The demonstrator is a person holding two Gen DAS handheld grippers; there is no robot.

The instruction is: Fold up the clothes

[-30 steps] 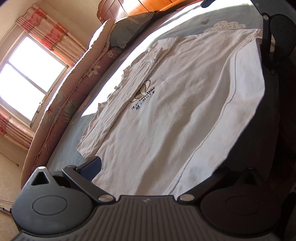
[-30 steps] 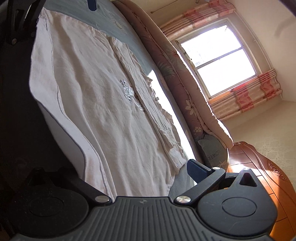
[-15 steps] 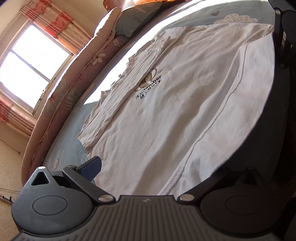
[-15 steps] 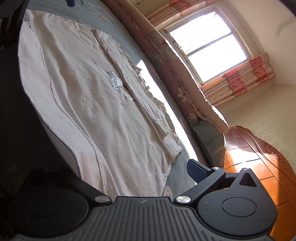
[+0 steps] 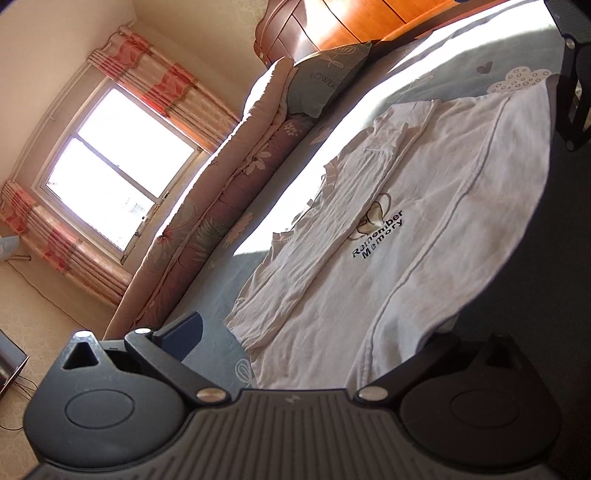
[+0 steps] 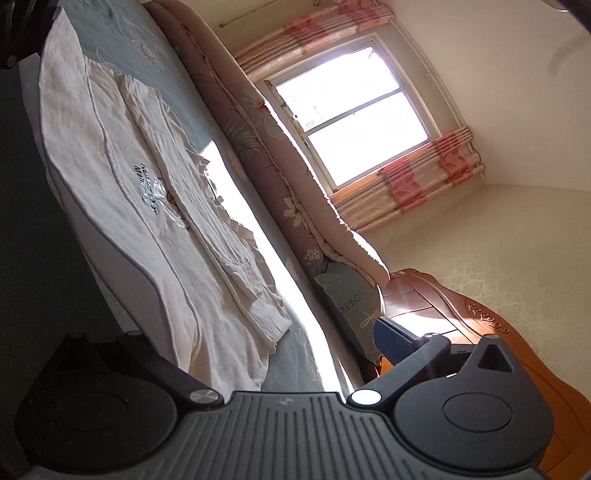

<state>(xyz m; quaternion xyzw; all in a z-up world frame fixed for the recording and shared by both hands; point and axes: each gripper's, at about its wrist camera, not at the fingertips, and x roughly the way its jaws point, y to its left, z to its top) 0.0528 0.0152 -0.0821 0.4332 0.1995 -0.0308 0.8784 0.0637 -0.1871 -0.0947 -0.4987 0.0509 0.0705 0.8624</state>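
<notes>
A white T-shirt [image 5: 406,258] printed "Remember Memory" lies flat on the blue-grey bed [image 5: 221,295], its far side folded inward over the chest. My left gripper [image 5: 312,336] is open at the shirt's bottom corner, its fingers wide apart with nothing between them. In the right wrist view the same shirt [image 6: 129,221] stretches away to the upper left. My right gripper [image 6: 258,338] stands open at the shirt's other near corner. The near long edge of the shirt runs along the shadowed bed edge. Part of the right gripper [image 5: 572,92] shows at the far end in the left wrist view.
A rolled floral quilt [image 5: 221,206] lies along the bed's far side, with a grey pillow [image 5: 325,81] and a wooden headboard [image 5: 351,22] at its end. A bright window [image 6: 362,110] with pink curtains is behind. Cables lie on the floor [image 5: 22,387].
Both grippers have pulled back and tilted, so the shirt looks smaller and more window, wall and headboard show. Both stay open; the shirt has not moved.
</notes>
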